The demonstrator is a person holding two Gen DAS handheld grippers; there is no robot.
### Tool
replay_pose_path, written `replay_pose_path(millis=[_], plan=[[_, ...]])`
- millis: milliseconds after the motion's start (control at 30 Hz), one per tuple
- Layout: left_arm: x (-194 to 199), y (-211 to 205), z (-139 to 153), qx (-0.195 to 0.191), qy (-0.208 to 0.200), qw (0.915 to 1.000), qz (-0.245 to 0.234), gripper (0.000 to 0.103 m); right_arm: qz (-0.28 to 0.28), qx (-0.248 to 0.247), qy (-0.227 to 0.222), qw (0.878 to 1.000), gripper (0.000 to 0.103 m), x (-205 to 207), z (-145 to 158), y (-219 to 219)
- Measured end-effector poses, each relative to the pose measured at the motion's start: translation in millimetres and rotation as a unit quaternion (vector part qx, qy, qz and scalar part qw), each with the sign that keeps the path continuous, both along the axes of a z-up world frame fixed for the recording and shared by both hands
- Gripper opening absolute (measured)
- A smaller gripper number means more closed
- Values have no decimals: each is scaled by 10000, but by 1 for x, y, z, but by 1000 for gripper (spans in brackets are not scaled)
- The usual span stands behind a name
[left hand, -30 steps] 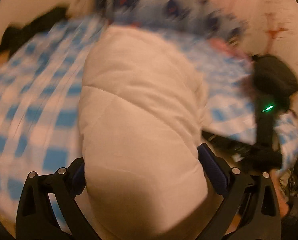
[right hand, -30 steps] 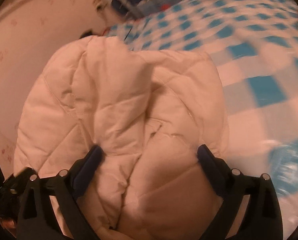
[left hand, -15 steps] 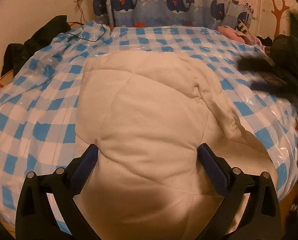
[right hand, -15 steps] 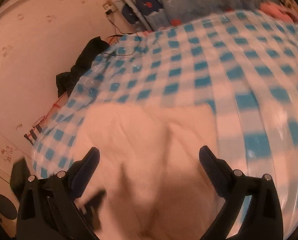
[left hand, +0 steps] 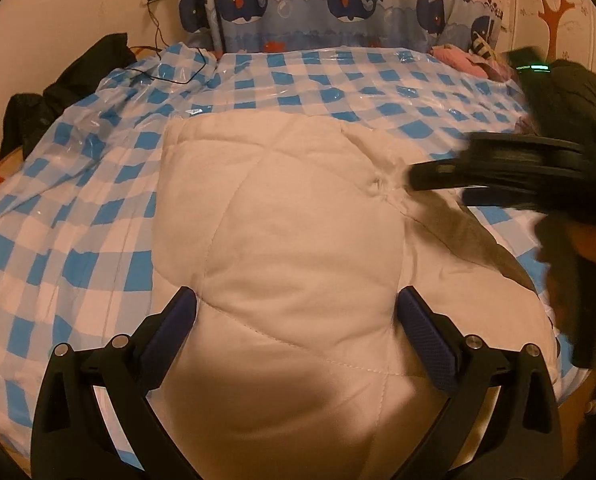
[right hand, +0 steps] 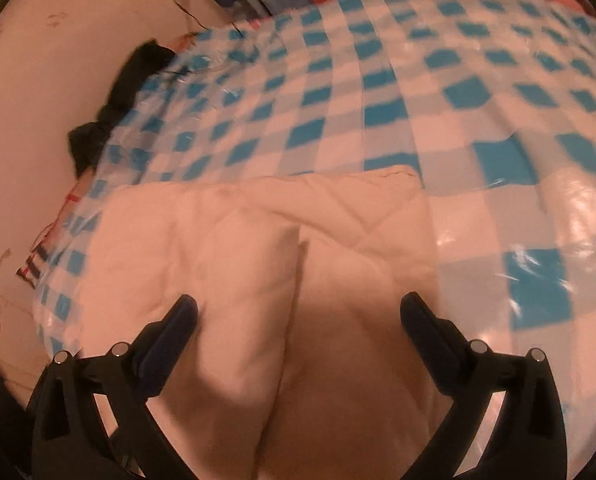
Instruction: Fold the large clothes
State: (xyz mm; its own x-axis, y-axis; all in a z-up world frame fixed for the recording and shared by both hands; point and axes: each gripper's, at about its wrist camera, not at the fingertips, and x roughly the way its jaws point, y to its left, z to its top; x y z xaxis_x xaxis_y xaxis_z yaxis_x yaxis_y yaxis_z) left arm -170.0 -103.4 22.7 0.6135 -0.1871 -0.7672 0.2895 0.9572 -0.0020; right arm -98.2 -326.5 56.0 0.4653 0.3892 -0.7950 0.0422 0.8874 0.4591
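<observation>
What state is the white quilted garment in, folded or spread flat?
Folded. The white quilted garment lies as a compact bundle on the checked sheet, with layered edges and a fold crease.

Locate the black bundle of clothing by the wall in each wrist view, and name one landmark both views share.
Left wrist view: the black bundle sits at the upper left, beyond the far-left edge of the checked sheet.
Right wrist view: the black bundle lies at the upper left, between the wall and the checked sheet.
Shared landmark: the folded white quilted garment, centre foreground in both.

Both wrist cameras look down close over the folded white quilted garment (left hand: 298,240) (right hand: 258,260) filling the lower frame, sharing the blue-checked bedcover (left hand: 98,208) (right hand: 377,92) behind.
</observation>
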Motion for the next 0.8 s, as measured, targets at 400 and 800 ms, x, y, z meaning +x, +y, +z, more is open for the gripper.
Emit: replay_pose_path(millis=[400, 800], plan=[[-4, 1, 3, 158, 89, 9998, -21, 96, -339, 0, 412, 9986, 97, -42, -29, -13], [-10, 4, 7, 152, 104, 9998, -83, 96, -434, 346, 429, 9975, 97, -43, -39, -18]])
